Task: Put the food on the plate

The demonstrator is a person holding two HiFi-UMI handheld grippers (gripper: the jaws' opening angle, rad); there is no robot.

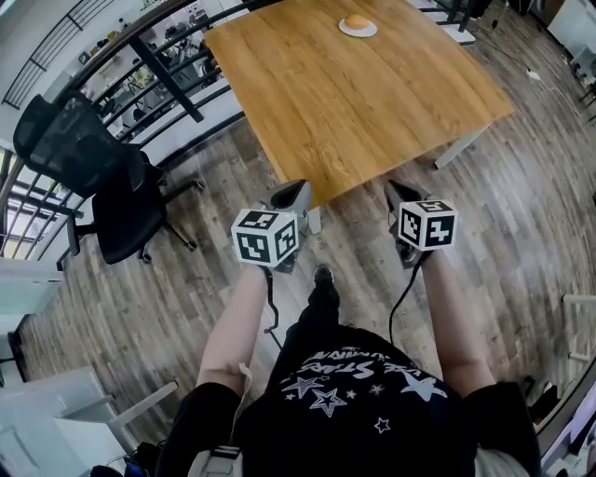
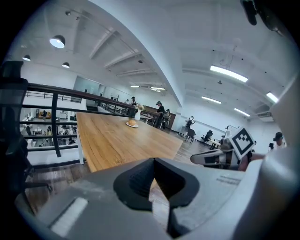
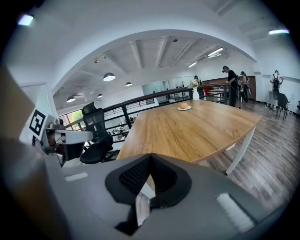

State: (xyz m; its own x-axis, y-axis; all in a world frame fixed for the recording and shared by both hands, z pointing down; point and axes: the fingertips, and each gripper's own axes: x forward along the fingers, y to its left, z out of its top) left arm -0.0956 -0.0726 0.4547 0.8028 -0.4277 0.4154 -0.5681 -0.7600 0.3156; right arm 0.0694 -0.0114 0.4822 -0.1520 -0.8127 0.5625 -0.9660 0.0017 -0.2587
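Pressing tip to tip, the jaws of the left gripper (image 2: 153,161) and of the right gripper (image 3: 150,157) are closed, with nothing between them. The 2 grippers hang side by side at the near edge of the desk (image 1: 354,112), above the wood floor (image 1: 521,214). A white plate (image 1: 358,31) sits near the desk's far edge and holds 1 round brown bun (image 1: 356,20), well apart from both pairs of fingers. A black office chair (image 1: 102,177) stands off the desk's left side.
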